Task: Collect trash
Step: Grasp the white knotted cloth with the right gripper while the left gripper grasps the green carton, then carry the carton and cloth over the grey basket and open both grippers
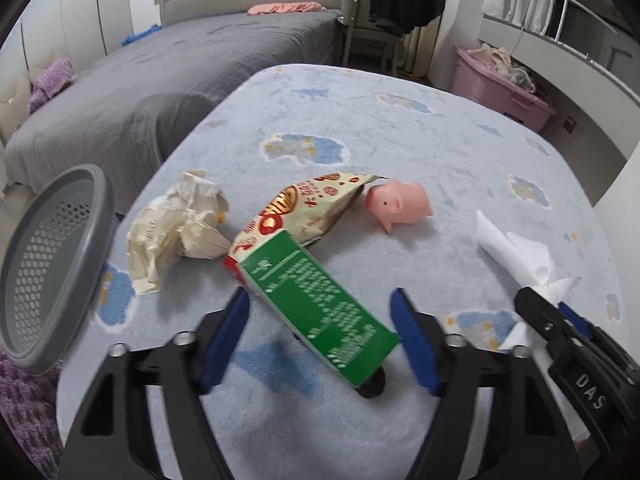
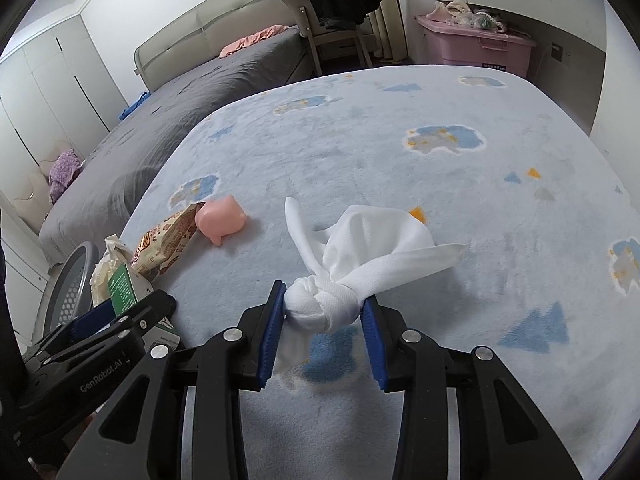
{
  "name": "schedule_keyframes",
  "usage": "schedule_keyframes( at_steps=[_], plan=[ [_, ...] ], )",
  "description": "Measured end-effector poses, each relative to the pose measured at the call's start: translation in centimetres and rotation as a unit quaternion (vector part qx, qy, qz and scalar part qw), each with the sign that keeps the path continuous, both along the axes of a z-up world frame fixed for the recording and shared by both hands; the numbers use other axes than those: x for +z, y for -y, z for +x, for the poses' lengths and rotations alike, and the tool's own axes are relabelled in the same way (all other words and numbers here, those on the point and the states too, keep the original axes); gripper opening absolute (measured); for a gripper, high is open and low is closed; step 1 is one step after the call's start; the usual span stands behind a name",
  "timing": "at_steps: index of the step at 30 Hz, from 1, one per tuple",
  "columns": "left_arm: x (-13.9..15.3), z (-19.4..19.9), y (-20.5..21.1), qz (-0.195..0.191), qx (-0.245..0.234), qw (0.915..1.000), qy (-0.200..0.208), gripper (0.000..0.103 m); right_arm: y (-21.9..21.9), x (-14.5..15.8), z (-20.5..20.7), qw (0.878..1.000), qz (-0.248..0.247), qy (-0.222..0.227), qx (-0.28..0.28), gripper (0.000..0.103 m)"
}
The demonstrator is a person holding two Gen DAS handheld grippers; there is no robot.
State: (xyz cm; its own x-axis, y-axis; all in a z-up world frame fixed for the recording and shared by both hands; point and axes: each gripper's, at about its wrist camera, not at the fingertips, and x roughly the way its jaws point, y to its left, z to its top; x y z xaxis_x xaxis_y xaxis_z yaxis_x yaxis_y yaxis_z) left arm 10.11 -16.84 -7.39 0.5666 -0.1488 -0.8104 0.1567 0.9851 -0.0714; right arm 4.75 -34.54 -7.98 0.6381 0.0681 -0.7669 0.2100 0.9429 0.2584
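A green carton (image 1: 316, 304) lies slantwise between the blue pads of my left gripper (image 1: 320, 296), touching both, and it casts a shadow on the blue rug (image 1: 400, 128). My right gripper (image 2: 325, 294) is shut on the knot of a white cloth (image 2: 372, 240), whose loose ends fan out ahead. Beyond the carton lie a printed snack bag (image 1: 304, 208) and a crumpled cream paper (image 1: 176, 228). A pink toy pig (image 1: 400, 204) stands by the bag's open end. In the left wrist view the right gripper (image 1: 548, 300) holds the cloth (image 1: 516, 252) at the right edge.
A grey perforated basket (image 1: 52, 272) stands tilted at the rug's left edge, close to the left gripper (image 2: 120, 308). Behind it is a grey bed (image 1: 180, 64). Farther back are a chair with dark clothes (image 1: 384, 8) and a pink storage box (image 1: 496, 84).
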Motion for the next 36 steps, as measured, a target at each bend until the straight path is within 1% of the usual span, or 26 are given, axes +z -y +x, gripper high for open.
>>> schedule_keyframes(
  at_steps=[1, 3, 6, 15, 22, 24, 30, 36],
  plan=[
    [0.1, -0.1, 0.0, -0.003, -0.003, 1.0000, 0.001, 0.061, -0.1, 0.0, 0.1, 1.000, 0.000, 0.000, 0.001, 0.036],
    [0.2, -0.4, 0.0, -0.006, -0.010, 0.9999, 0.003, 0.055, -0.1, 0.0, 0.1, 1.000, -0.001, 0.000, 0.002, 0.036],
    [0.3, -0.8, -0.4, -0.016, -0.021, 0.9996, 0.000, 0.049, -0.2, 0.1, 0.0, 1.000, -0.001, 0.002, 0.002, 0.036],
    [1.3, -2.4, -2.5, -0.026, -0.047, 0.9986, -0.001, 0.038, -1.2, 0.6, -0.3, 1.000, -0.016, 0.008, 0.008, 0.036],
    [0.9, -4.0, -5.4, -0.022, -0.063, 0.9976, -0.017, 0.034, -3.1, 0.9, -0.6, 0.999, -0.033, 0.009, 0.019, 0.036],
    [0.8, -4.4, -6.2, -0.023, -0.066, 0.9974, -0.019, 0.030, -3.6, 1.0, -0.8, 0.999, -0.039, 0.008, 0.021, 0.036],
    [0.7, -4.9, -8.0, -0.019, -0.071, 0.9971, -0.021, 0.029, -5.7, 1.4, -1.6, 0.998, -0.049, 0.013, 0.028, 0.036],
    [0.4, -5.3, -9.2, -0.014, -0.075, 0.9967, -0.028, 0.029, -7.3, 1.2, -3.4, 0.999, -0.038, 0.010, 0.024, 0.036]
  ],
)
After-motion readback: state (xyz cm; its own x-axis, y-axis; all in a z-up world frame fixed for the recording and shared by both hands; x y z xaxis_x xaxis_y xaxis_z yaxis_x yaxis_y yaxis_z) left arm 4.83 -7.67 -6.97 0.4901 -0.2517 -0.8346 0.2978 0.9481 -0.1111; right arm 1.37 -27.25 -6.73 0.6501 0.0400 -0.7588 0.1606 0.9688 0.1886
